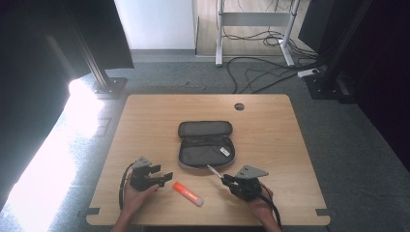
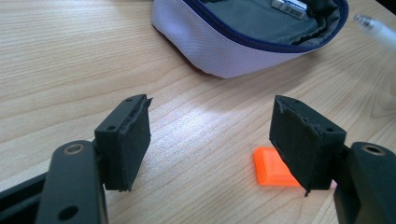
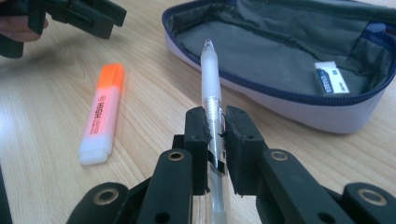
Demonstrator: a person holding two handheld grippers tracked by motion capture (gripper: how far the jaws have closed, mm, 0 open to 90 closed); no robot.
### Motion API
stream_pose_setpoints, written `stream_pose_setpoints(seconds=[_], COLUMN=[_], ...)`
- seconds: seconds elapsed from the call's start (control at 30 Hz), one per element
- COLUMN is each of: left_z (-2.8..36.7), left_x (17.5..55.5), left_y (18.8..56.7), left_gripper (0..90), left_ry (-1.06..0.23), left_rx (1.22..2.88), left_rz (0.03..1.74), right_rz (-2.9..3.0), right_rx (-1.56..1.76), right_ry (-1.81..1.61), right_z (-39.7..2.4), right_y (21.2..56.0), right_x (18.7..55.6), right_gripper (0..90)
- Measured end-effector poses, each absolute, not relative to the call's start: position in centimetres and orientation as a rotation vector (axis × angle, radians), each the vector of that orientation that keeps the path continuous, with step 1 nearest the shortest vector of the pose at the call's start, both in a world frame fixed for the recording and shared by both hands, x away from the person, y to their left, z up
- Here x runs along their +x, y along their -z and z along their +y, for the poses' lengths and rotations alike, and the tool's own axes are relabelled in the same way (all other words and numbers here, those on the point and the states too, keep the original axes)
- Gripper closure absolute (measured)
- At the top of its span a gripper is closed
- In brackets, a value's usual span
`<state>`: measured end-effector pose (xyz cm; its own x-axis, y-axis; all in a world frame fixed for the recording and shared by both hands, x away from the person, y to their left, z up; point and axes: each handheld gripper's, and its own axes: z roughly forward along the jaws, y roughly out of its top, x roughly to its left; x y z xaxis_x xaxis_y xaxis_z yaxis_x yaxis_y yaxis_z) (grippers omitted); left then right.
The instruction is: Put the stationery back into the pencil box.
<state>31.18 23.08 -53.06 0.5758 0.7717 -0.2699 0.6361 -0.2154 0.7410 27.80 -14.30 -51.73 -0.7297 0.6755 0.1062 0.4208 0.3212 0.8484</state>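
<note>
Between the wide-apart jaws of the left gripper (image 2: 210, 140) lies bare table (image 1: 145, 125), an open lane running ahead as far as the pencil case (image 1: 205, 145). The orange highlighter (image 2: 273, 168) sits just beside its right jaw, blocking that side. Ahead of the right gripper (image 3: 217, 135), the pen (image 3: 211, 88) clamped in its jaws points at the case's near wall. The case interior is mostly free; an eraser (image 3: 330, 79) lies at its far right.
</note>
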Motion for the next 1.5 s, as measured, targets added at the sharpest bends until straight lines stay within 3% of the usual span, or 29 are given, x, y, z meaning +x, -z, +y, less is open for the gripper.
stream_pose_setpoints(seconds=[1.5], left_z=[23.4], left_x=[31.4], left_y=[53.2], left_gripper=[29.5], left_ry=[-0.187], left_rx=[1.93], left_rz=[1.146], right_rz=[2.233], right_rx=[1.009], right_ry=[-1.451], right_z=[-14.2], right_y=[48.8], right_x=[32.4], right_gripper=[78.6])
